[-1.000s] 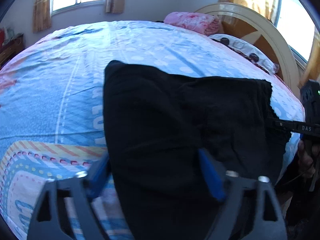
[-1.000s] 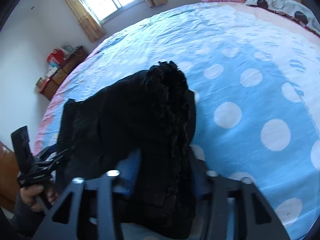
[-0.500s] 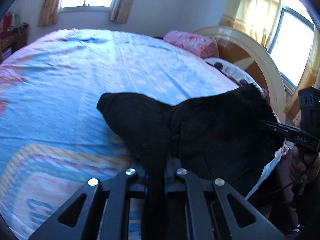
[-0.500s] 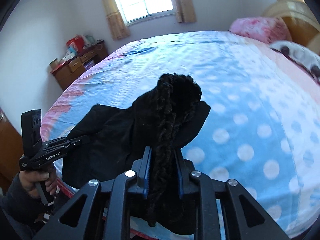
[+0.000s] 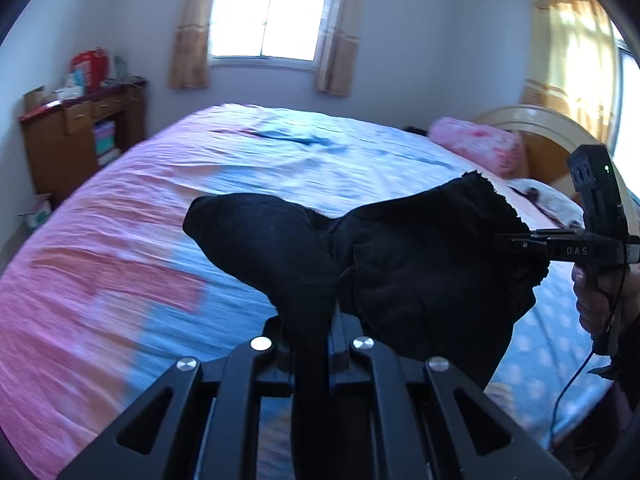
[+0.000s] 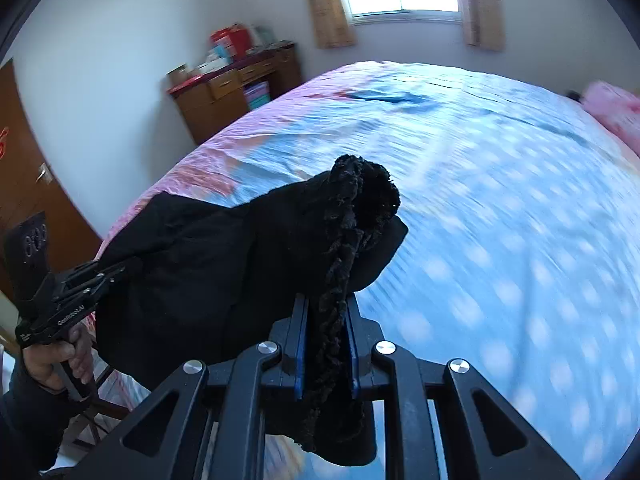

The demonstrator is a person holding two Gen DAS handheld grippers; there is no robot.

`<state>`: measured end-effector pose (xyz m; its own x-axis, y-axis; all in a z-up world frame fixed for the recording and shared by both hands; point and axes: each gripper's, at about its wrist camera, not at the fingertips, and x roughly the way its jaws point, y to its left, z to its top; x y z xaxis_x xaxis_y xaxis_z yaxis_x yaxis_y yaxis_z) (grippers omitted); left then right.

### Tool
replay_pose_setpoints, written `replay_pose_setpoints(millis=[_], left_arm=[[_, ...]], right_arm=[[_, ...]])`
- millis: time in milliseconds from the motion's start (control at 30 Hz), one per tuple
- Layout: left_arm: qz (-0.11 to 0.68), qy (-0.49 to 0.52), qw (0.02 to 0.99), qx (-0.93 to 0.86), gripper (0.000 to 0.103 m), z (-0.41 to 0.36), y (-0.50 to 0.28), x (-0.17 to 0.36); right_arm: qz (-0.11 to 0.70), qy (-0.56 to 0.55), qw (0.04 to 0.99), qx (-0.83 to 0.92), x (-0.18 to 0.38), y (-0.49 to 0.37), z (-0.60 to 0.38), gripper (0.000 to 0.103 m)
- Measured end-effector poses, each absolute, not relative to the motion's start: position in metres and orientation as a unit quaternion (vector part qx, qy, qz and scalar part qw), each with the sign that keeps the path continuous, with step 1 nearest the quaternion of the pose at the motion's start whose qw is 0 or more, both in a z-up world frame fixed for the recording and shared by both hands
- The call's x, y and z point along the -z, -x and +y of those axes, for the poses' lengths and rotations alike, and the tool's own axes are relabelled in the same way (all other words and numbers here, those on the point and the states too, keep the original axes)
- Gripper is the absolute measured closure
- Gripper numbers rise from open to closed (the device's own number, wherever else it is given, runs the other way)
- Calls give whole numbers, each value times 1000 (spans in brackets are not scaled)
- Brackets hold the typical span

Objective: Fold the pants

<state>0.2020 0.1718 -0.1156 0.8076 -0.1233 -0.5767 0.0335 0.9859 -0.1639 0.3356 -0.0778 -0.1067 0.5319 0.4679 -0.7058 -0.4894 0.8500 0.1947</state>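
We hold the black pants [image 5: 400,264] in the air above the near edge of the bed [image 5: 280,160], slung between both tools. Our left gripper [image 5: 312,336] is clamped on a smooth bunched edge of the pants; our right gripper [image 6: 325,344] is clamped on a frayed, fuzzy edge. Between the two grips the cloth sags in a loose, doubled mass rather than hanging flat. We judge the main risk is laying it on the bed crumpled: with the fabric bunched in each jaw, layers could land twisted or uneven. The frayed edge could also slip free if we pull the cloth taut too sharply.
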Motion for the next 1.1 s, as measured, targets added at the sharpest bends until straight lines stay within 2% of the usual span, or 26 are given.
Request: replay_pose_setpoints(millis=[267,333,400,467,600,700,833,867,933,1000,1100], left_arm=[[335,102,937,-11,91,210,-211,159],[340,100,935,-15,85,208,-208,169],[347,97,932,-29,68,209,-208,175],[354,108,928,-35,62,209,-207,185],[357,108,926,-55,51,212,-204,198],[357,114,924,-74,41,214,-199,197],[360,99,923,-98,38,209,-185,183],[357,94,924,-103,36,208,-181,179],[347,89,928,-107,34,203,-166,166],[333,86,933,-110,24,192,-147,153],[322,84,937,-106,16,173,-123,141]], right_arm=[[420,39,855,-301,149,-394,-3,87],[434,26,850,-299,161,-406,-4,87],[450,13,842,-298,173,-415,-9,86],[468,-9,833,-295,183,-426,-19,82],[491,-30,818,-299,197,-437,-27,64],[498,-35,813,-300,202,-440,-27,55],[486,-41,827,-281,194,-435,-32,45],[479,-39,833,-273,190,-430,-35,38],[457,-35,853,-249,179,-416,-45,36],[444,-25,868,-220,169,-401,-56,36],[417,-8,892,-175,149,-358,-72,35]])
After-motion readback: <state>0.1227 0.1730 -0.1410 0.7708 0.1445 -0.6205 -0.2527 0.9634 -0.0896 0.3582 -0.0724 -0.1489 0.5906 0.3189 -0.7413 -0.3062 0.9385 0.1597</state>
